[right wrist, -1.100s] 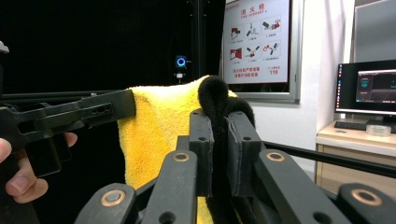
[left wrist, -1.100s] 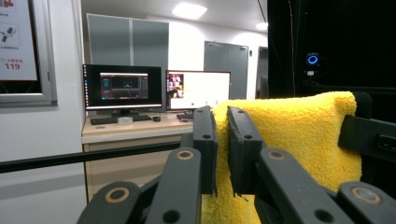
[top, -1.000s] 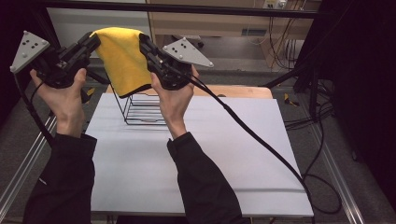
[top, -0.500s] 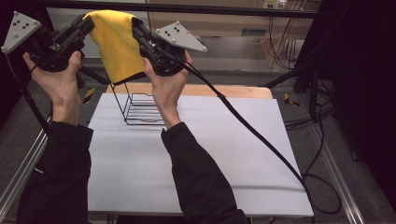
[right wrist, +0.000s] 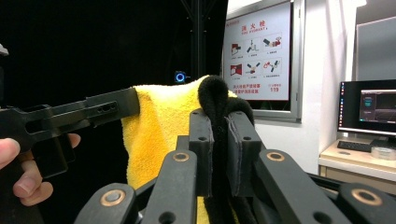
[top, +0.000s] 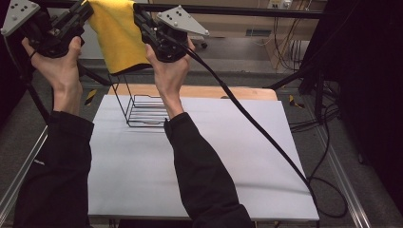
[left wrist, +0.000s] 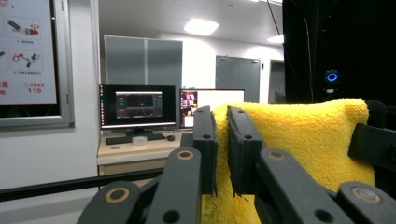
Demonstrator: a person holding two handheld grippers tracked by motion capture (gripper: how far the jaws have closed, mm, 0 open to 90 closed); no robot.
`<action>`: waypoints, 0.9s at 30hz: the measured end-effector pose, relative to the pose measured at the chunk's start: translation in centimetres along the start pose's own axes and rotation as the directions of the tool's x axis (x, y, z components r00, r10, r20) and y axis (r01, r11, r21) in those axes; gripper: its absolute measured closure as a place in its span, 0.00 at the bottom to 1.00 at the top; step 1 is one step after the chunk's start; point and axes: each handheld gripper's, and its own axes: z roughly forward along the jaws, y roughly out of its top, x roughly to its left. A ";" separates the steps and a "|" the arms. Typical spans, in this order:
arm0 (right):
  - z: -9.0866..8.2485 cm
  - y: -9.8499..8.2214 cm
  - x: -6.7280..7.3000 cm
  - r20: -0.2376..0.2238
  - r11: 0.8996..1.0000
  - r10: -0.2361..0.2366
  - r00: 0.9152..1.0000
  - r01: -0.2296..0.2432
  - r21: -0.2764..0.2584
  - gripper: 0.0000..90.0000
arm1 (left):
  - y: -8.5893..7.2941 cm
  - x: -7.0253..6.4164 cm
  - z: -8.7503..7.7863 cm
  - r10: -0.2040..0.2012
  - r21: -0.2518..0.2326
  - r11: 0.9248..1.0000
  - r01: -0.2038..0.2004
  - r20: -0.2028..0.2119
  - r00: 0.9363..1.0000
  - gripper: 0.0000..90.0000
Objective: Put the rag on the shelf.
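Both the left gripper (top: pixel 84 8) and right gripper (top: pixel 138 13) clamped the yellow towel (top: pixel 119 40) by its top corners, spread high above the wire rack (top: pixel 142 111); draping it over the rack remained.

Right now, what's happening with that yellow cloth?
Both grippers, left and right, shut on yellow cloth. Cloth hangs above wire rack. Nothing between.
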 end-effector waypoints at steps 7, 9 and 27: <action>0.9 0.0 -0.9 0.002 1.000 -0.015 1.000 0.015 0.003 0.92 | -0.2 0.8 1.6 0.001 0.005 1.000 -0.001 -0.002 1.000 0.92; 1.4 -0.1 -1.4 0.008 1.000 -0.010 1.000 0.010 0.016 0.92 | -0.3 1.0 2.0 0.003 0.008 1.000 -0.003 -0.003 1.000 0.92; 2.1 -4.0 -3.4 0.036 0.992 0.027 0.999 -0.031 0.124 0.91 | -4.9 2.6 4.1 0.009 0.087 0.996 -0.013 0.040 0.999 0.92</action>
